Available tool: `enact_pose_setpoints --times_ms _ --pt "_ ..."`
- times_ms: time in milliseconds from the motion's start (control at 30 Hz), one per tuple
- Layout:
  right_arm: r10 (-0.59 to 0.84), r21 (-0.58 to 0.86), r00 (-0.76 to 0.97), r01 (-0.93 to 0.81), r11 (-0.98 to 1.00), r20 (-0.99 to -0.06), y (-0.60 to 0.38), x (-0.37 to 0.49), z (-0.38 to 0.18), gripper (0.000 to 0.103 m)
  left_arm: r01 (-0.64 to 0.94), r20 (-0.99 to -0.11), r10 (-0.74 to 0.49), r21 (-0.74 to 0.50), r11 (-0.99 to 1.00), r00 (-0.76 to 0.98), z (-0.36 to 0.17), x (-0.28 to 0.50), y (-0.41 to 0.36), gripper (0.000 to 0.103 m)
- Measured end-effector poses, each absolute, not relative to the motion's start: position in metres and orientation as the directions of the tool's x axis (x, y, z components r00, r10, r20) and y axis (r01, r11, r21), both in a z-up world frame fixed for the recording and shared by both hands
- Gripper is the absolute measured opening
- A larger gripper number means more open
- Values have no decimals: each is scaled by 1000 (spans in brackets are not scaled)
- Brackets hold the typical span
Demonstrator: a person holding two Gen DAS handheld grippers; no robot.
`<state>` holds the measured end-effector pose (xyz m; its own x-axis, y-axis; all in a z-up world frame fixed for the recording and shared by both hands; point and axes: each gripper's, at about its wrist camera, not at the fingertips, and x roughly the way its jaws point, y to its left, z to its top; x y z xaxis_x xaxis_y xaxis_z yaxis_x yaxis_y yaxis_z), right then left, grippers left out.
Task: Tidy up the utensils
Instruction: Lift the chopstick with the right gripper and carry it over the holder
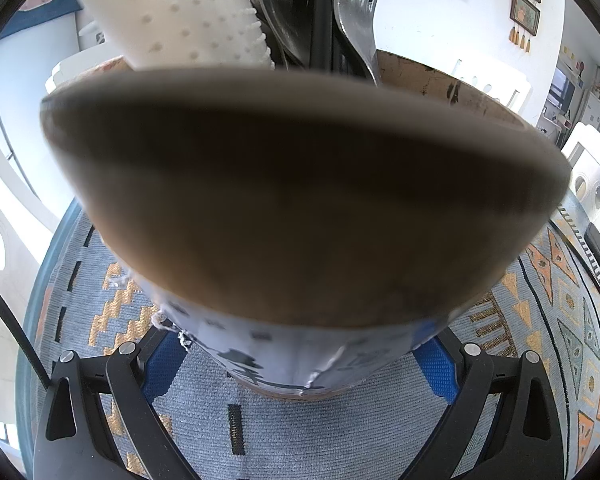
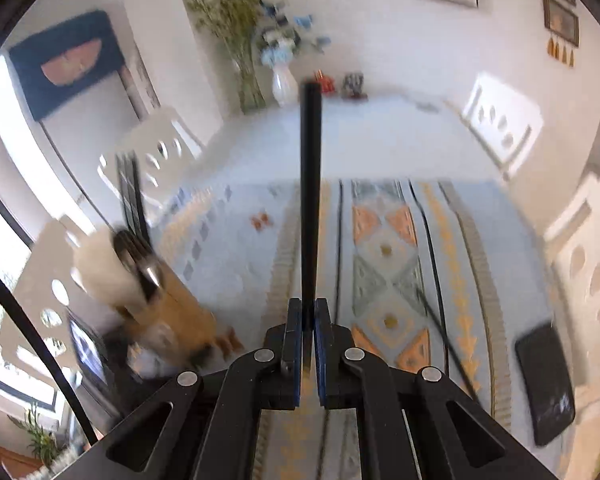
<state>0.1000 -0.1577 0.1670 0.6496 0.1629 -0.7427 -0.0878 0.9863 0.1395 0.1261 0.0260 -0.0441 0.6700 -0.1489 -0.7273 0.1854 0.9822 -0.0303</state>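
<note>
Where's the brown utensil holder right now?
The brown cylindrical utensil holder fills the left wrist view, clamped between the left tongs on the patterned blue tablecloth. In the right wrist view it stands at lower left.

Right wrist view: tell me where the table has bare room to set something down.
The patterned runner ahead of the right gripper is bare, out to the phone; so is the white table beyond. It is crowded around the utensil holder.
</note>
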Motion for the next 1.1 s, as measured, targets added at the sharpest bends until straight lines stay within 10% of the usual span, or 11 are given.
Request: enact_pose_setpoints --times_ms 367,1100 --pt "356 241 737 -263 934 -574 -92 130 269 5 185 -729 -149 -31 982 668 -45 127 27 98" --pt "393 194 648 -359 913 -652 -30 127 241 5 186 -730 -152 -35 982 667 -46 126 28 98"
